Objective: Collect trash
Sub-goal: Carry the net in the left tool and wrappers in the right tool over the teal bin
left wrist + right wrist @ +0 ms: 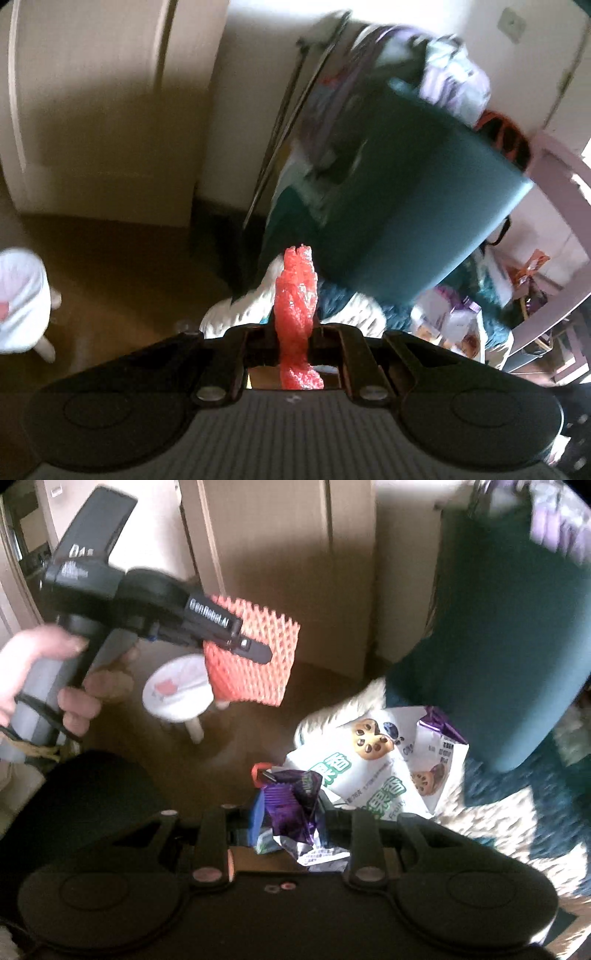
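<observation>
Both bits of trash look feather-light, so weight isn't the issue here, it's floppiness. The red foam net sleeve (pixel 251 653) is soft, squashy mesh that'll fold wherever you pinch it, and it's grippy enough that I doubt it slips. The left tongs (pixel 255 651) are clamped shut on it near one edge, so most of it hangs free, up above the little white stool (pixel 177 694).

The crumpled purple foil wrapper (pixel 299 805) is the slick one: crinkly, thin, springs back when you let go. Best to bite a bunched-up fold rather than a flat flap, and that's about what the right tongs (pixel 291 812) are doing, closed on the wad with silver ends poking out towards the camera.

Looks-wise: the sleeve is bright coral with a diamond lattice, the wrapper glossy purple with silver inside. A white cookie snack bag (pixel 373 760) sits right of the stool on a shaggy rug (pixel 498 830), not picked up yet.
</observation>
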Demonstrator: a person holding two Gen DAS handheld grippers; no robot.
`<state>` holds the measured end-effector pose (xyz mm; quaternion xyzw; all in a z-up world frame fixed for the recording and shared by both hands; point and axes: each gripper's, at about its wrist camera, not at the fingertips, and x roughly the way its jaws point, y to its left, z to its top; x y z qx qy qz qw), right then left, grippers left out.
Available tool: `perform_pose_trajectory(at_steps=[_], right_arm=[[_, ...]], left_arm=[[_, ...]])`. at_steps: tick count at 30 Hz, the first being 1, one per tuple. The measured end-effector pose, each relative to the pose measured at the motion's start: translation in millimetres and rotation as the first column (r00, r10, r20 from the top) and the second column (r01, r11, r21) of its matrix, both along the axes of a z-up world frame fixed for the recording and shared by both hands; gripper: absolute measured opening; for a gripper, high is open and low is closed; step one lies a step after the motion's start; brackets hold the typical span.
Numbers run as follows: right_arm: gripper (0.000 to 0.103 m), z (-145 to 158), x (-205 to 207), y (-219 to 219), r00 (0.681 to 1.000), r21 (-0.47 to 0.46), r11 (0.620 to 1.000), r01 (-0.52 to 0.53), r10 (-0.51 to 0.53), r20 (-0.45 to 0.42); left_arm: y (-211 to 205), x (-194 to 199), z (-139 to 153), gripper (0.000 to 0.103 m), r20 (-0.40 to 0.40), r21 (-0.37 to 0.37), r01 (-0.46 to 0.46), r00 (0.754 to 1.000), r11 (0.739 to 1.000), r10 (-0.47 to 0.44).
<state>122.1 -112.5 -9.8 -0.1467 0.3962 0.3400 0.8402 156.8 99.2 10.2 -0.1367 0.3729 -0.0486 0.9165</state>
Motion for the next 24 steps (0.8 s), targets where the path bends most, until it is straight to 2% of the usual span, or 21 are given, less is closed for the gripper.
perform_pose_trajectory(at_steps=[7,12,18,24], right_arm=[[0.028,88,15,-15,0.990,0.054,0.998,0.021,-0.029,0.136],[0.028,139,38,-24,0.967,0.062,0.997,0.047,-0.061,0.246],[0.028,166,80,-38,0.930,0.012,0.993,0.114,-0.111,0.349],[0.028,166,131,-43,0.912,-0.003,0.983,0.182,-0.168,0.373]], left_arm=[[-26,14,70,0.011,0.089,0.026,0.036,0.995,0.999,-0.038],[-49,38,124,0.011,0.172,0.079,0.061,0.982,0.995,-0.074],[-87,72,169,0.011,0.229,0.152,0.123,0.961,0.981,-0.156],[-118,114,183,0.011,0.220,0.174,0.168,0.954,0.970,-0.205]])
